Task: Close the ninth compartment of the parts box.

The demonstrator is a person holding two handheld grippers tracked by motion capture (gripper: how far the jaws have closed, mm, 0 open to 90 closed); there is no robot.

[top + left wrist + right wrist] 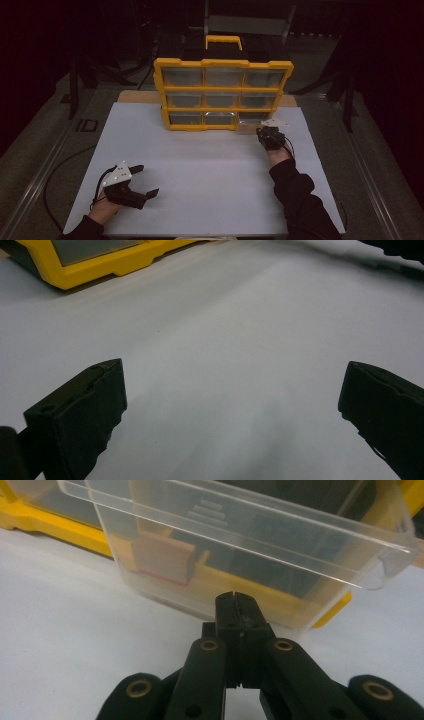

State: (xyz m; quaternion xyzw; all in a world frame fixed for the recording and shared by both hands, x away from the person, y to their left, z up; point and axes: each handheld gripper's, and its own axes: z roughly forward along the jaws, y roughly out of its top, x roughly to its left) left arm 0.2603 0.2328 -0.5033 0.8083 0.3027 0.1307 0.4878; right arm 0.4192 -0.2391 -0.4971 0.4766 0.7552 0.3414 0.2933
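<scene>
Right gripper (pixel 236 597): jaws pressed together, nothing between them, tips against the front wall of a clear plastic drawer (pixel 240 540) pulled partway out of the bottom right slot of the yellow organizer (pixel 222 92). Inside the drawer, a small tan block (pixel 165 557) with a red lower edge. Whether pushing in or drawing out, impossible to tell; tips best kept centred on the front wall and the motion straight along the slot, to avoid skewing the drawer or shifting the whole case. Left gripper (pixel 131 182): jaws spread wide, empty, low over the table near the front left corner, well apart from the organizer. White tabletop (pixel 200 170) bare apart from the case, which stands upright at the far edge, black box with yellow handle (pixel 223 41) behind it. Room dark; cables and stand legs dimly visible on the floor around.
</scene>
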